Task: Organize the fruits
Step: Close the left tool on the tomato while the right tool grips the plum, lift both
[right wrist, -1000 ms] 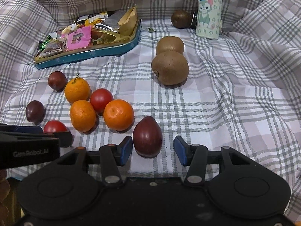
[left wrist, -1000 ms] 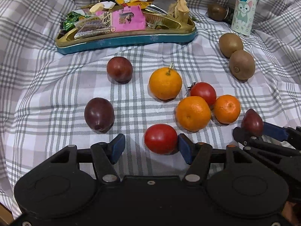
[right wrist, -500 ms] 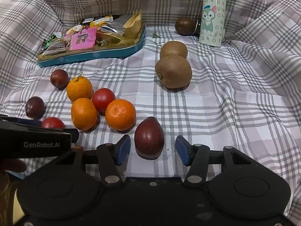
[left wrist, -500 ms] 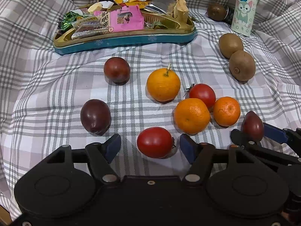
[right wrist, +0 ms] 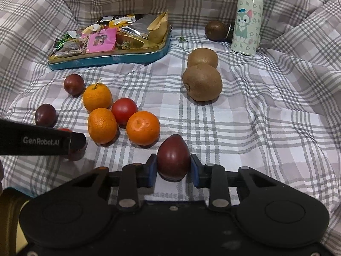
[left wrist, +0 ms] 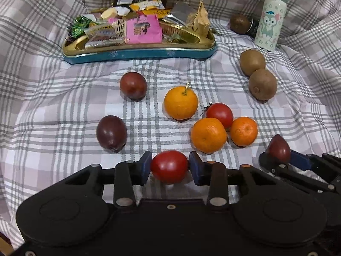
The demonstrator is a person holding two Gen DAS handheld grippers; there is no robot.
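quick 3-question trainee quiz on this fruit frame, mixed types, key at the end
1. True or false: the left gripper is shut on a tomato.
2. What does the right gripper hold? A) a kiwi B) a dark purple fruit C) an orange
3. Fill in: the snack tin holds wrapped ____, no fruit.

Key: 1 true. 2 B. 3 snacks.
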